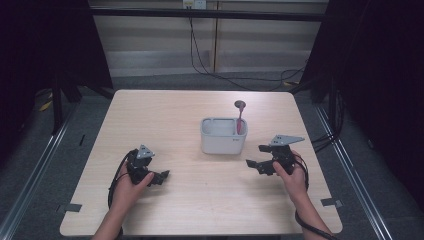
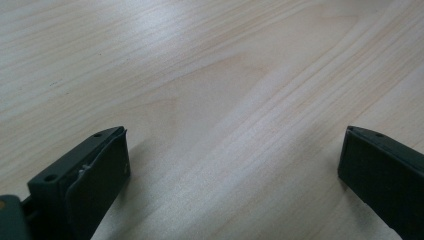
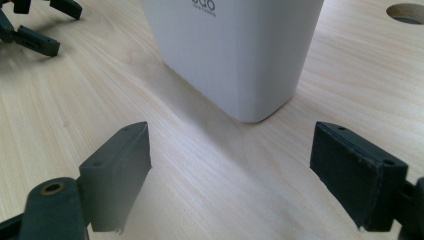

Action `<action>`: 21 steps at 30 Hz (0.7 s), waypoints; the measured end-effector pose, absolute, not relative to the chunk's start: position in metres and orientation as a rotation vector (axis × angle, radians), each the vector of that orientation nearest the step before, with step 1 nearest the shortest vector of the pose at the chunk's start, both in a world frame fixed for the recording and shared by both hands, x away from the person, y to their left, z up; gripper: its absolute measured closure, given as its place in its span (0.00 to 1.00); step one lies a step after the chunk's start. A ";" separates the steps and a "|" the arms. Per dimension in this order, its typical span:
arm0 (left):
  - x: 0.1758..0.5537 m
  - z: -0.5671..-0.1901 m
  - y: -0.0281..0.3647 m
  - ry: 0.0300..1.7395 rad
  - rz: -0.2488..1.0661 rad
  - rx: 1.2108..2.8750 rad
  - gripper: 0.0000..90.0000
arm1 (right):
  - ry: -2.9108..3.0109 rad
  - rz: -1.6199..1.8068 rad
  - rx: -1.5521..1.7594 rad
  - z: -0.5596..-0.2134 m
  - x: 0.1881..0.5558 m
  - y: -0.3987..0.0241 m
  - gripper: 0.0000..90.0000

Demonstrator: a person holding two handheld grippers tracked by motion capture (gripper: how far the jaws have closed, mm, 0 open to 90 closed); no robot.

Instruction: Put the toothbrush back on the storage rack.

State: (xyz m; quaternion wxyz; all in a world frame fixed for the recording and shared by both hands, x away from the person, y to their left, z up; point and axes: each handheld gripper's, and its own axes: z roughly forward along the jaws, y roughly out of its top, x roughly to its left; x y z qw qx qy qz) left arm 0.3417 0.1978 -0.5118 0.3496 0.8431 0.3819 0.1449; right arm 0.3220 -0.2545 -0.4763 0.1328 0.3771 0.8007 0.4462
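The pink spoon (image 1: 240, 117) already stands in the white tub (image 1: 223, 136) mid-worktop (image 1: 165, 115), so little seems left; the left claw (image 1: 161, 177) and right claw (image 1: 256, 159) both gape wide, empty.

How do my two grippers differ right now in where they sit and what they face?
The left gripper sits low at the table's near left, facing bare wood; the right gripper sits close to the white container, facing its corner. The pink utensil stands nearer the right one. Both are open and hold nothing.
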 end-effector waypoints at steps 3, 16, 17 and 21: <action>0.342 -0.512 0.198 0.990 0.375 2.184 0.00 | 2.337 1.281 1.089 -0.479 0.321 -0.255 0.18; 0.342 -0.512 0.198 0.986 0.378 2.187 0.00 | 2.413 1.191 1.059 -0.492 0.318 -0.253 0.18; 0.342 -0.512 0.198 0.990 0.375 2.184 0.00 | 2.417 1.182 1.056 -0.493 0.318 -0.253 0.18; 0.342 -0.512 0.198 0.990 0.375 2.184 0.00 | 2.431 1.168 1.051 -0.495 0.318 -0.252 0.18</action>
